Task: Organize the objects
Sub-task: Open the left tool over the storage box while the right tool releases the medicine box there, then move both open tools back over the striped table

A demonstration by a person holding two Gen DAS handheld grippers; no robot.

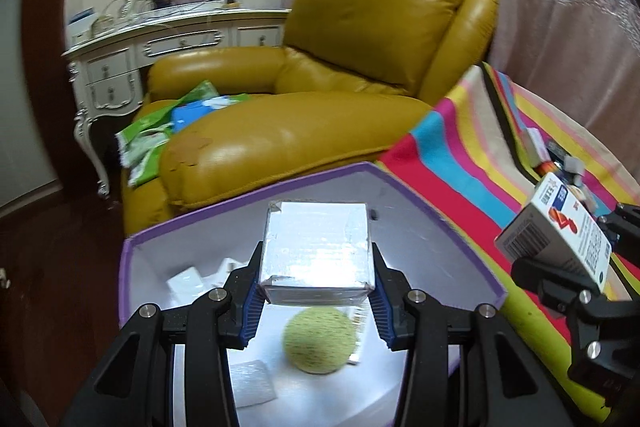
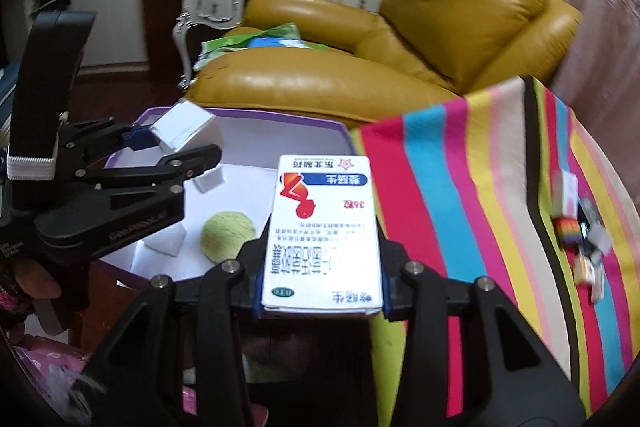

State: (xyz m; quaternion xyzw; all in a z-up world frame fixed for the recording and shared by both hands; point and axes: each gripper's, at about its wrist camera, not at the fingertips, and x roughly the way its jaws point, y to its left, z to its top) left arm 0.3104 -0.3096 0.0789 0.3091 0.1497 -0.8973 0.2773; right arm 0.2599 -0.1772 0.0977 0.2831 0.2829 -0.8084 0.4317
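Left wrist: left gripper holds white box inside purple tray rim.

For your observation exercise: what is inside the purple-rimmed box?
In the box: a green ball and small white packets. The silver box, held above by the left gripper, hides part of the floor.

Soft indoor light, fairly dim. Glare streaks the yellow armchair and whitens the purple-rimmed box floor. Motion blur smears both views; fisheye bending and black vignetting crowd the edges.
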